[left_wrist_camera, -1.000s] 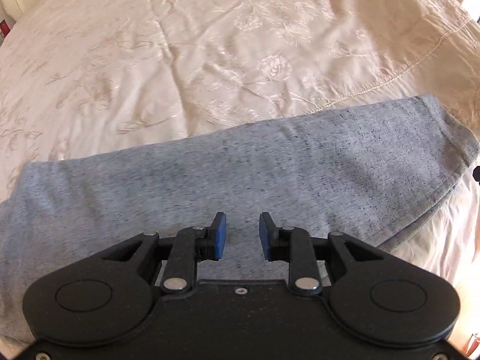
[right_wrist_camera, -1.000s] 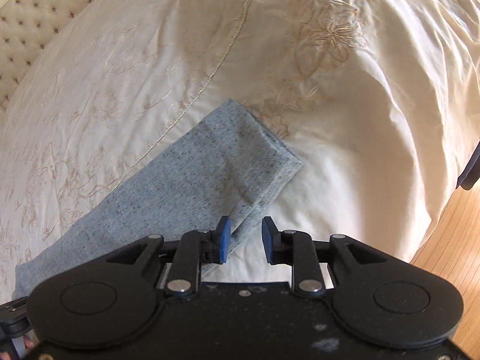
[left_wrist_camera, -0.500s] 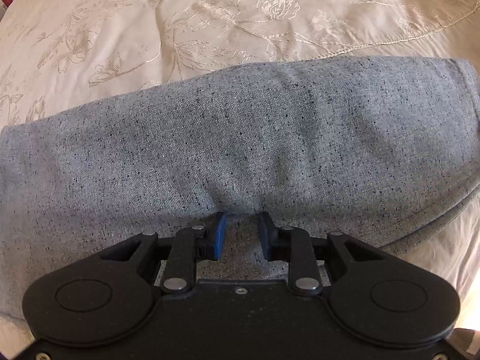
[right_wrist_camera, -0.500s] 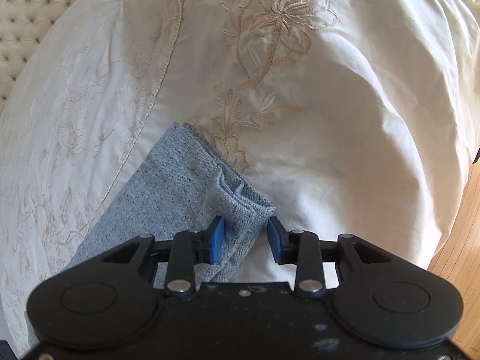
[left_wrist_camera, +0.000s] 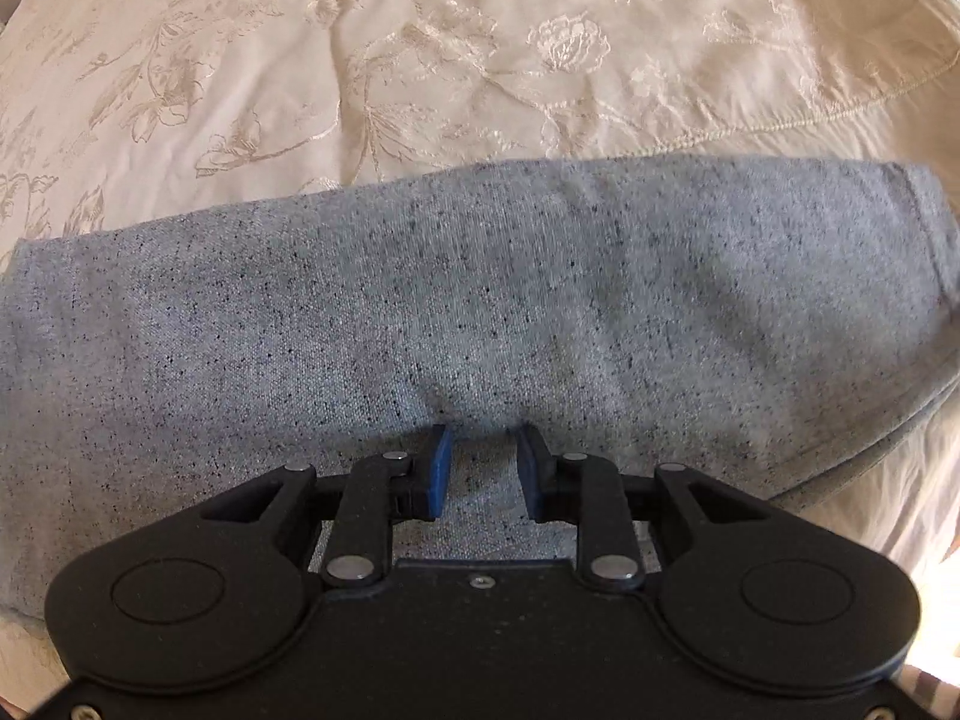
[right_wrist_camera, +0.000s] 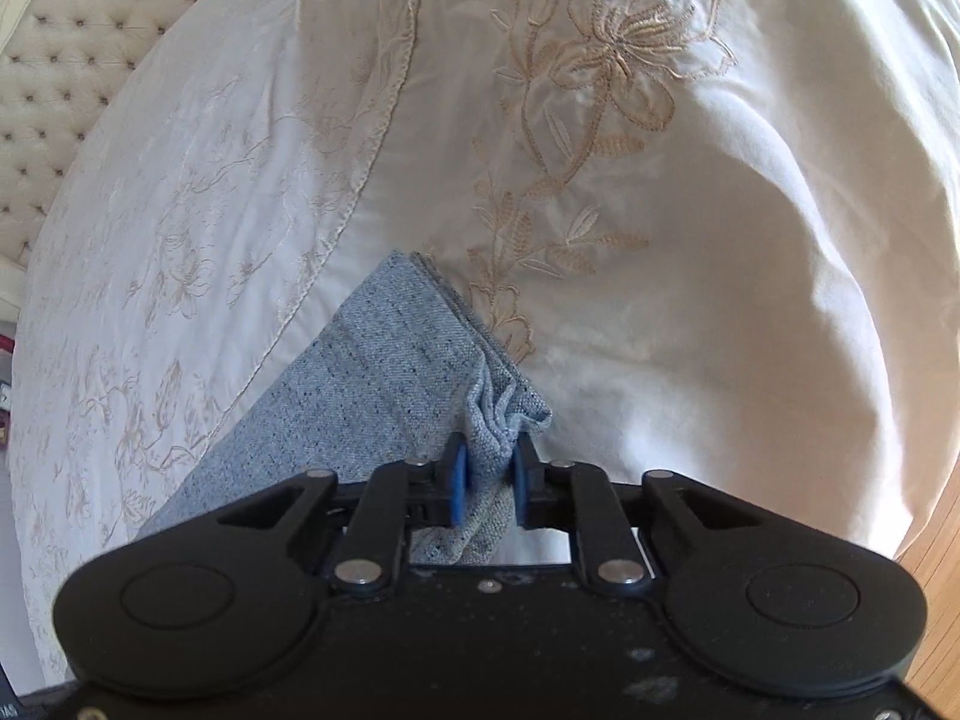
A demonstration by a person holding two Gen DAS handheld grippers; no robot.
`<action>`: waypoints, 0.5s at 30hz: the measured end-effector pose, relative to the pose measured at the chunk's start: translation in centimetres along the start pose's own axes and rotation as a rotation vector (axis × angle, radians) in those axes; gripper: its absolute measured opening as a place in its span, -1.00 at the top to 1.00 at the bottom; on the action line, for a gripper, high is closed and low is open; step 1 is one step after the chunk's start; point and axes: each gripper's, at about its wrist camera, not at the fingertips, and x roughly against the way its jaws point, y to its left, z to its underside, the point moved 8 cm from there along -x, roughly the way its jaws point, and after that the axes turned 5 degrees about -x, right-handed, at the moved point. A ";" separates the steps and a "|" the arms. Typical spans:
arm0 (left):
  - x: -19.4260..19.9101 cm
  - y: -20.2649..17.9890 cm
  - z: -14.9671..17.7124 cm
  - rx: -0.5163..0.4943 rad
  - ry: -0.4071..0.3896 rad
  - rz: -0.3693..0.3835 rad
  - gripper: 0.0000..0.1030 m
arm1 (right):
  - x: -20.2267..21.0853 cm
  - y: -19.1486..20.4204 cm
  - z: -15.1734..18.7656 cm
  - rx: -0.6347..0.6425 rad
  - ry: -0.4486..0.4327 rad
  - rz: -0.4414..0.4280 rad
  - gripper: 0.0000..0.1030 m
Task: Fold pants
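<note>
Grey speckled pants (left_wrist_camera: 480,300) lie flat across a cream embroidered bedspread (left_wrist_camera: 420,60), folded lengthwise into a long band. My left gripper (left_wrist_camera: 483,462) is open and low over the band's near edge, its blue pads (left_wrist_camera: 441,462) touching the cloth, with fabric dimpled just ahead of them. In the right wrist view the leg end of the pants (right_wrist_camera: 390,378) runs up from the lower left. My right gripper (right_wrist_camera: 486,471) is shut on the near hem corner, and cloth bunches in folds between its pads (right_wrist_camera: 457,480).
The bedspread (right_wrist_camera: 690,300) rounds down over the bed's edge to the right, where wooden floor (right_wrist_camera: 942,540) shows. A tufted cream headboard (right_wrist_camera: 72,60) stands at the far left. A stitched seam (right_wrist_camera: 384,138) crosses the cover beyond the pants.
The right gripper moved down onto the hem corner and closed on it, bunching the cloth. The left gripper dropped close to the pants and stays open.
</note>
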 end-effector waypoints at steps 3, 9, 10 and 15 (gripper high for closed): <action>0.9 0.6 -2.0 0.025 -0.039 0.006 0.33 | 1.0 0.8 -0.1 0.031 -0.019 -0.015 0.74; -0.7 0.2 -7.4 0.076 -0.067 0.054 0.33 | 1.7 2.2 -0.4 0.061 -0.037 -0.025 0.74; -1.5 -0.1 -7.9 0.076 -0.057 0.062 0.33 | 1.7 2.3 -0.5 0.062 -0.037 -0.025 0.74; -5.0 -1.3 -8.8 0.013 -0.024 0.004 0.33 | 1.8 2.9 -0.8 0.081 -0.042 -0.026 0.74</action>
